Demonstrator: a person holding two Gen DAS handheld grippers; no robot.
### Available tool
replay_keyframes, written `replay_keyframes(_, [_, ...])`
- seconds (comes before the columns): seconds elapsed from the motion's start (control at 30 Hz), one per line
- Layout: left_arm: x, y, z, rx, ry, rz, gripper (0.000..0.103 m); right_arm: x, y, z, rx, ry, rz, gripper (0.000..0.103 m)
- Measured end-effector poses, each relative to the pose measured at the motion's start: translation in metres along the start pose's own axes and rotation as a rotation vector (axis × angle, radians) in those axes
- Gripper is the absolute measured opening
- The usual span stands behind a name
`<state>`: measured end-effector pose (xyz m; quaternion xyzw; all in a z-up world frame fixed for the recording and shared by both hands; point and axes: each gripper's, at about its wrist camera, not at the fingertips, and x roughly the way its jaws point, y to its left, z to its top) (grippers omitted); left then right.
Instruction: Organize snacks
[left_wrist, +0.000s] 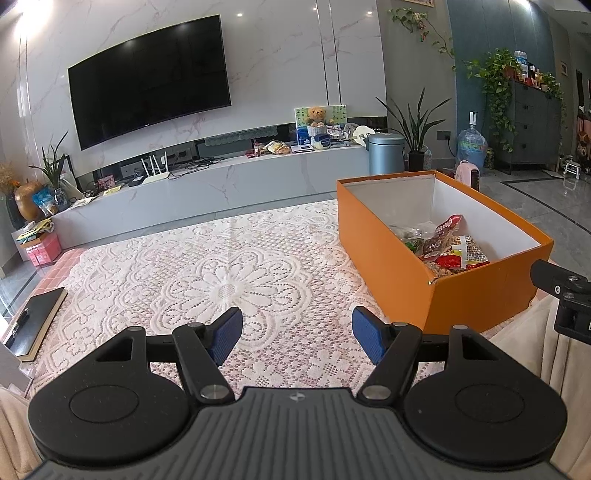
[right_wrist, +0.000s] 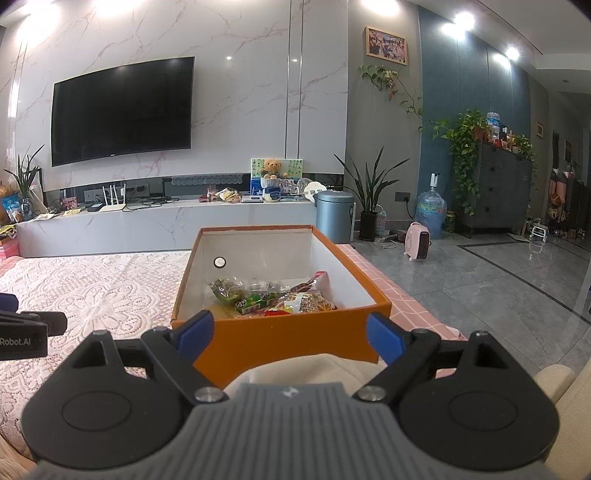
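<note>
An orange box (left_wrist: 384, 258) with white inner walls stands on the lace-covered table (left_wrist: 221, 280), to the right of my left gripper. Several snack packets (left_wrist: 448, 247) lie heaped in its near end. My left gripper (left_wrist: 297, 338) hangs open over the lace with nothing between its blue pads. In the right wrist view the same orange box (right_wrist: 280, 339) sits straight ahead, with the snack packets (right_wrist: 273, 299) inside. My right gripper (right_wrist: 291, 332) is open and empty, just short of the box's near wall. Part of the right gripper (left_wrist: 565, 295) shows at the left view's right edge.
A dark notebook (left_wrist: 35, 321) lies at the table's left edge. Beyond the table runs a marble TV bench (left_wrist: 221, 181) under a wall TV (left_wrist: 147, 81). A bin (left_wrist: 386, 153), plants and a pink heater (right_wrist: 417, 242) stand on the grey floor to the right.
</note>
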<state>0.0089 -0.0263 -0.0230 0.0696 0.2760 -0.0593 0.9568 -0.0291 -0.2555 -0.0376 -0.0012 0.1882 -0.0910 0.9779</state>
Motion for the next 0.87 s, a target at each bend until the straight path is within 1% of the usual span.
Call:
replay_keyframes(0.67, [-0.0008, 0.0035, 0.0022, -0.006, 0.001, 0.001, 0.08, 0.0005, 0.0, -0.0001, 0.001, 0.001, 0.0, 0.088])
replay_keyframes(0.87, [-0.0018, 0.0028, 0.0016, -0.008, -0.009, 0.001, 0.08, 0.0003, -0.0001, 0.0, 0.001, 0.001, 0.0, 0.088])
